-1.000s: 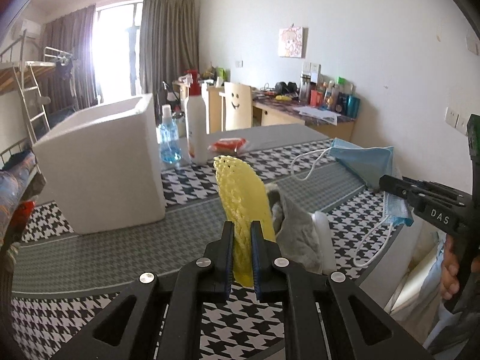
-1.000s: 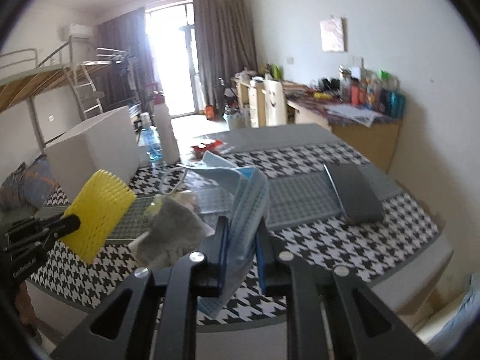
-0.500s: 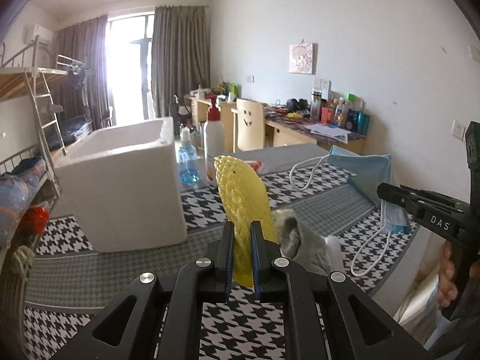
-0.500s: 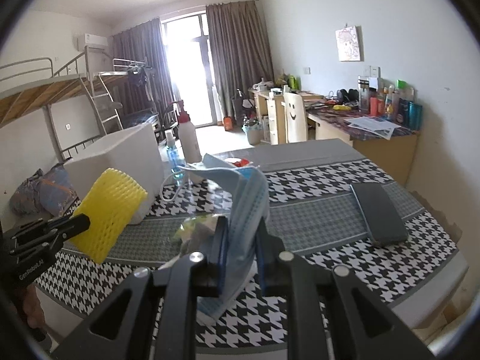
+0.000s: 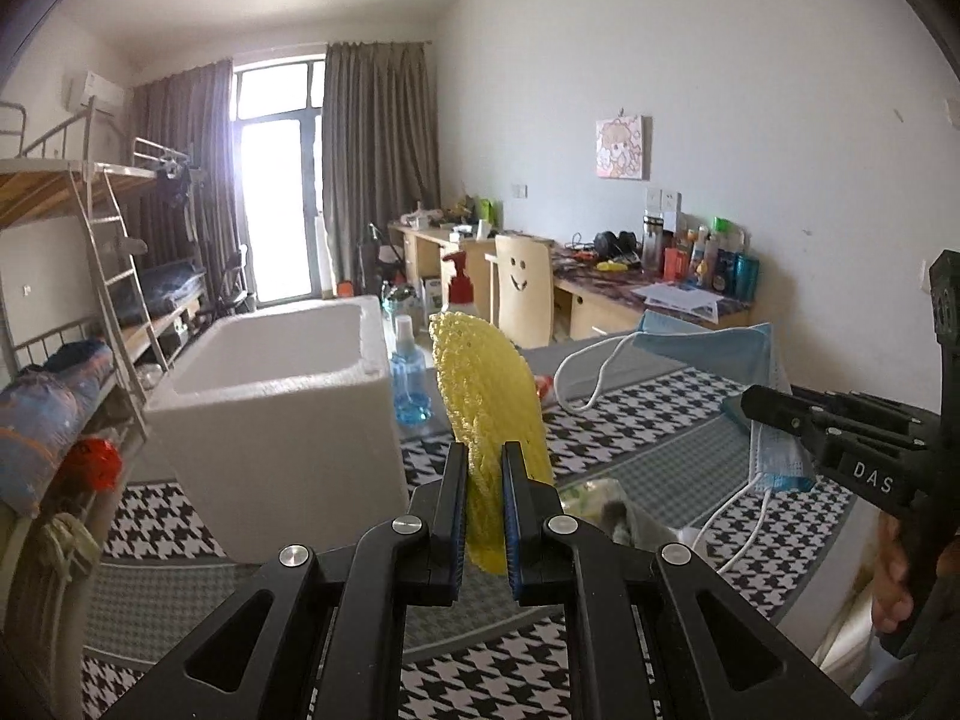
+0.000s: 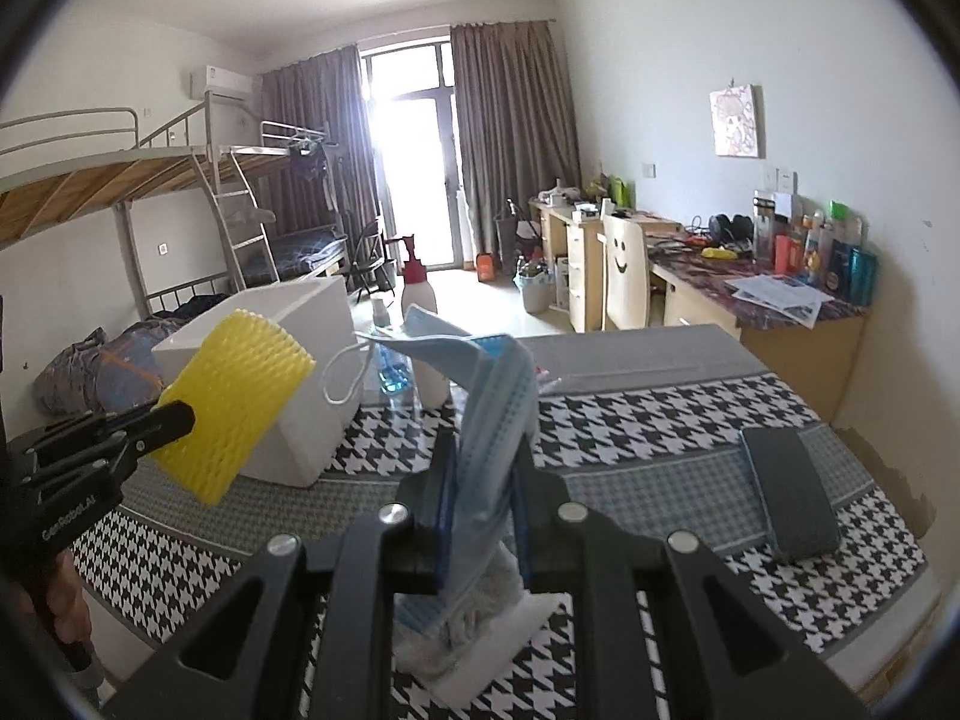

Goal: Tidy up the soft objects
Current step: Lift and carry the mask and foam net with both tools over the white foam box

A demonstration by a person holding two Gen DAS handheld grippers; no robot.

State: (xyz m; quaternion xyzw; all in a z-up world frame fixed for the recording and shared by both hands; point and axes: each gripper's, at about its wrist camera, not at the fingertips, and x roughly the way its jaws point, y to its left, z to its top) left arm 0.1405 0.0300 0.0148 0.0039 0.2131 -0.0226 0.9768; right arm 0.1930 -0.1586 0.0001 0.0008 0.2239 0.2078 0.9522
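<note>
- left gripper point(image 5: 483, 510) clamped narrow on yellow foam net sleeve point(image 5: 489, 402); sleeve is held up in the air, off the table point(image 5: 660, 438), just right of the white foam box point(image 5: 270, 414)
- right gripper point(image 6: 480, 510) pinched narrow on blue face mask point(image 6: 489, 414); mask also lifted clear of the table, ear loops dangling
- risk: mask is limp and gripped by a bunched fold, so it could slide out of the pads if swung quickly toward the box
- risk: loose ear loop could snag the spray bottle point(image 5: 411, 372) or pump bottle point(image 6: 420, 312) beside the box and tip one over
- risk: foam sleeve is squashy and held near its bottom end only; likely to flop or pivot in the grip, then catch the box rim instead of dropping in
- risk: both grippers heading for the same box opening could bump or tangle loop with sleeve
- risk: grey cloth point(image 5: 624, 516) lying on the table below the grippers might get dragged by a hanging loop
- counts: foam sleeves one; face masks at least one, possibly a stack, cannot tell
- counts: grey cloth one, white foam box one, bottles two, dark flat case point(image 6: 789, 492) one on the table's right side
- counts: grippers two, both holding
</note>
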